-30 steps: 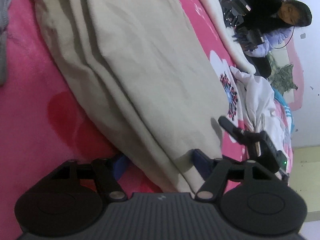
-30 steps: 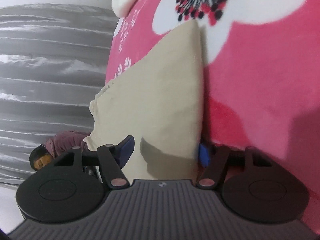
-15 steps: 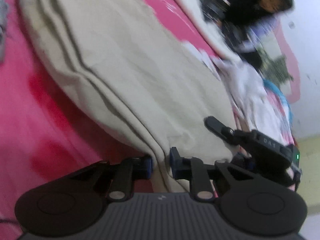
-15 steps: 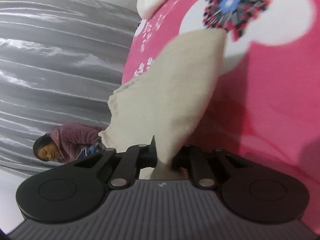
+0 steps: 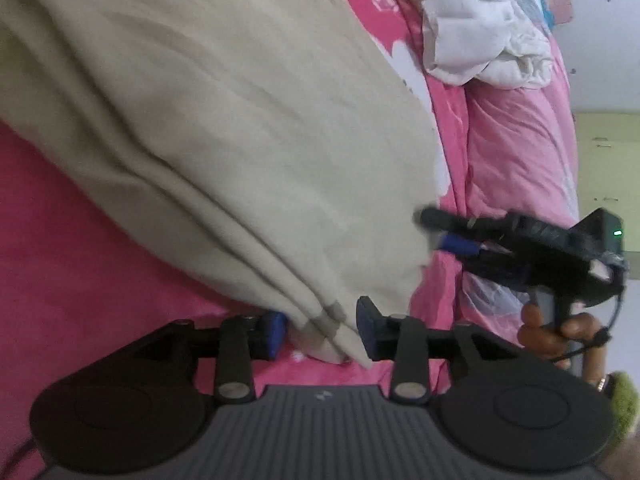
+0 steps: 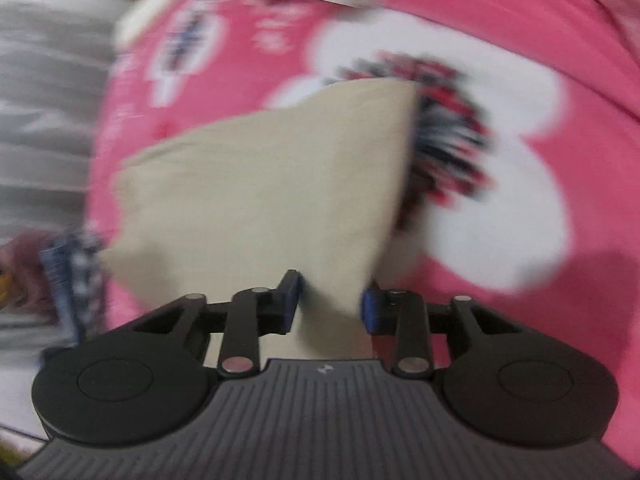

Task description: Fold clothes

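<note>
Two tongs, both parted with nothing clamped: left gripper (image 5: 320, 334) straddled layered hem of beige garment (image 5: 224, 120), lower centre; right gripper (image 6: 330, 304) straddled its corner. Judged light, limp, thick where stacked; best pinched at those edges. Spread across pink blanket (image 5: 60, 240). Open room lower left; white clothes (image 5: 480, 32) crowded upper right.

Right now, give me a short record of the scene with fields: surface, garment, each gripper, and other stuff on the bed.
surface: pink floral blanket
garment: beige cloth, folded in layers, lying on the blanket
left gripper: open, jaws either side of the cloth's edge
right gripper: open, jaws straddling a cloth corner; view blurred
other: crumpled white clothing beyond the beige cloth
</note>
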### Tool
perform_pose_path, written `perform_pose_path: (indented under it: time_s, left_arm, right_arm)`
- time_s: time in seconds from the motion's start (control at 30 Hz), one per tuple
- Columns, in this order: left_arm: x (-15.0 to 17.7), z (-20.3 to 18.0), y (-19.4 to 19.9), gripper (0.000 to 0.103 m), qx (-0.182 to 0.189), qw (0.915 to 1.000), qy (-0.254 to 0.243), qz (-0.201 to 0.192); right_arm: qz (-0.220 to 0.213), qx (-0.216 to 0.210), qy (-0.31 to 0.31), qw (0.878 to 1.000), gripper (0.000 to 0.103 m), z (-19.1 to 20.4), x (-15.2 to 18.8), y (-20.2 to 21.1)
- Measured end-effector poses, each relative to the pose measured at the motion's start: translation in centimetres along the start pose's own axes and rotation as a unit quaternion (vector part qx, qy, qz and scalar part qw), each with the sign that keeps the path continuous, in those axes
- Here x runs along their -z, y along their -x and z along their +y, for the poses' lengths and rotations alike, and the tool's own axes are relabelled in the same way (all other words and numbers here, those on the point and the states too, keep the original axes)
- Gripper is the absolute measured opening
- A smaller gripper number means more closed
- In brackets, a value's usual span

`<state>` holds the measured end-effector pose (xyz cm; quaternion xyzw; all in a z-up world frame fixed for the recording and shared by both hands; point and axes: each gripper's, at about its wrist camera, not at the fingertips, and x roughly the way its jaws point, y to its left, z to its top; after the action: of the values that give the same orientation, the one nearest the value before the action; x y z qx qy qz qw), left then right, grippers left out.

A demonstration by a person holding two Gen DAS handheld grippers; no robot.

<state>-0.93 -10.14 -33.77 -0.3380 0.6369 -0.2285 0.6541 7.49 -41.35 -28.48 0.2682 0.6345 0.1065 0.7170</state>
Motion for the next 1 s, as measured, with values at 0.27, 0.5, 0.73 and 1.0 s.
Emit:
perform_pose_path:
  time_s: [0.27,0.5,0.73,1.0]
  left_arm:
    - [-2.7,3.5,10.6,0.055,-0.069,0.9899,-0.041,-0.117]
    - [-7.2,6.6,13.1,0.056,-0.096,0.9726,0.006,-0.212]
    - [-7.7,7.7,13.4,0.056,-0.094,0.967,0.027,-0.235]
    - [-9.0,9.6,13.5,0.05,-0.063,0.9695,0.052,-0.231]
  right_arm:
    - [-0.012,0.01,0.155,0.988,0.039,5.0,1.6,2.8]
    - [-0.029,-0.062,0.358,0.931,0.039,17.7,-3.6,-4.6]
    - [0.004,-0.082,0.502,0.861,0.039,28.8,-7.8,-13.4]
    - [0.1,-0.039,0.613,0.782,0.039,33.6,-7.6,-19.2]
